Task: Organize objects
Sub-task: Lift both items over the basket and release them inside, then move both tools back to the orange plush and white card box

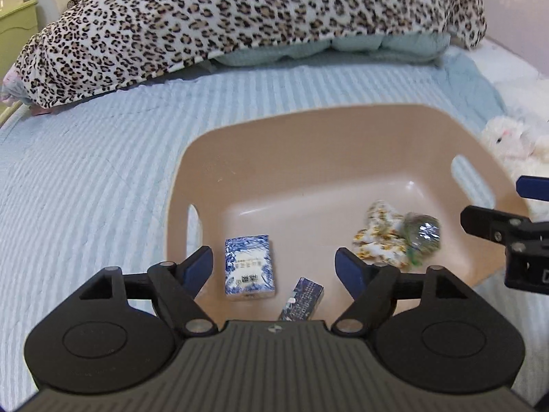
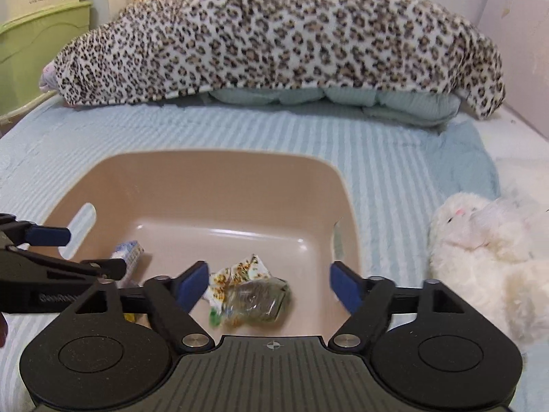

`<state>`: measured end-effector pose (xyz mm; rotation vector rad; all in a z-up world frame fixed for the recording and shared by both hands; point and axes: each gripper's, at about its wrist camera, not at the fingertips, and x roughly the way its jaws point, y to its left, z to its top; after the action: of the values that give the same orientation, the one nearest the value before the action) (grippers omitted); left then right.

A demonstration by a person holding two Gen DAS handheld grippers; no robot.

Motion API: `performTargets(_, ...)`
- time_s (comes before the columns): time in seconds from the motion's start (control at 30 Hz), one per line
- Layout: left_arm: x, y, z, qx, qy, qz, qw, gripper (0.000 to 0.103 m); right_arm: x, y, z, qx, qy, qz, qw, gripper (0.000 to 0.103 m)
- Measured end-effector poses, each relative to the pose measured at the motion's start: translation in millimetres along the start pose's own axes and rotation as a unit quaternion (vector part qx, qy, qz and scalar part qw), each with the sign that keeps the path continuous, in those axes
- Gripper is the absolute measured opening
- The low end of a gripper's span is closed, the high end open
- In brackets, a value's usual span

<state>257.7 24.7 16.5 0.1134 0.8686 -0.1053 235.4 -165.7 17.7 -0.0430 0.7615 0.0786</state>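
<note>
Blue-white pack [image 1: 249, 267]: Chinese chars, unreadable. Dark box [image 1: 302, 299]: print too small.

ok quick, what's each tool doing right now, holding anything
left tool: open, holding nothing, over the beige basin.
right tool: open, holding nothing, over the crumpled wrappers in the basin.

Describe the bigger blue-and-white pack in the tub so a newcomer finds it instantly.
On the striped blue bedspread sits a beige plastic tub. Lying flat inside, by its left handle slot, is the blue-and-white printed pack: wider and paler than the slim dark-blue box beside it.
</note>
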Motion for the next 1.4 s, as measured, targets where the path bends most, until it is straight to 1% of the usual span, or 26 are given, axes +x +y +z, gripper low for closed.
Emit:
performTargets(0.03,-6.3,1.5,-0.9,-0.001,-0.003,-0.002,1.0000,0.082,-7.1,-1.2,0.4,0.001,-0.006,0.001,1.000,0.090)
performTargets(0.07,-12.6,1.8,-2.0,0.000,-0.008,-0.001,1.0000,0.085,-14.1,-2.1,-0.1,0.004,-0.011,0.003,1.000,0.092)
performTargets(0.13,-26.7,3.6,-6.0,0.003,-0.021,0.003,0.9998,0.088,-27.8,-4.3,-0.3,0.007,-0.023,0.006,1.000,0.100)
performTargets(0.2,-40.1,4.9,-9.3,0.005,-0.034,0.007,0.9994,0.090,-41.0,-4.3,-2.2,0.006,-0.033,0.006,0.999,0.103)
performTargets(0.3,-57.8,9.2,-18.4,0.003,-0.046,0.006,0.9989,0.090,-56.4,-4.9,-9.4,0.003,-0.039,0.007,0.999,0.103)
performTargets(0.43,-72.5,12.3,-34.6,0.002,-0.047,0.004,0.9989,0.090,-68.1,-3.3,-25.6,-0.003,-0.029,0.008,1.000,0.103)
performTargets(0.53,-76.0,12.4,-48.5,0.004,-0.040,0.003,0.9992,0.090,-72.5,-2.6,-40.1,-0.004,-0.018,0.010,1.000,0.103)
performTargets(0.73,-65.8,9.8,-76.8,0.013,-0.010,0.002,0.9999,0.090,-63.5,3.0,-71.7,-0.009,0.021,0.014,1.000,0.103)
performTargets(0.8,-59.9,8.8,-87.4,0.015,-0.003,0.003,0.9999,0.090,-57.1,3.2,-82.3,0.001,0.035,0.018,0.999,0.103)
performTargets(0.93,-45.4,7.5,-103.0,0.017,0.018,-0.006,0.9997,0.090,-40.6,0.9,-102.8,0.030,0.062,0.031,0.997,0.103)
performTargets(1.03,-34.0,5.7,-111.2,0.027,0.027,-0.005,0.9993,0.090,-29.7,4.9,-116.6,0.029,0.080,0.034,0.996,0.103)
performTargets(1.1,-26.8,4.5,-115.0,0.032,0.033,-0.002,0.9990,0.090,-22.3,7.2,-122.5,0.024,0.090,0.037,0.995,0.103)
performTargets(1.23,-15.6,5.3,-121.1,0.025,0.045,-0.010,0.9986,0.090,-10.9,11.9,-130.3,0.023,0.107,0.044,0.993,0.103)
performTargets(1.4,-6.7,6.6,-127.5,0.029,0.051,-0.007,0.9982,0.090,-1.5,22.9,-129.4,0.019,0.118,0.062,0.991,0.103)
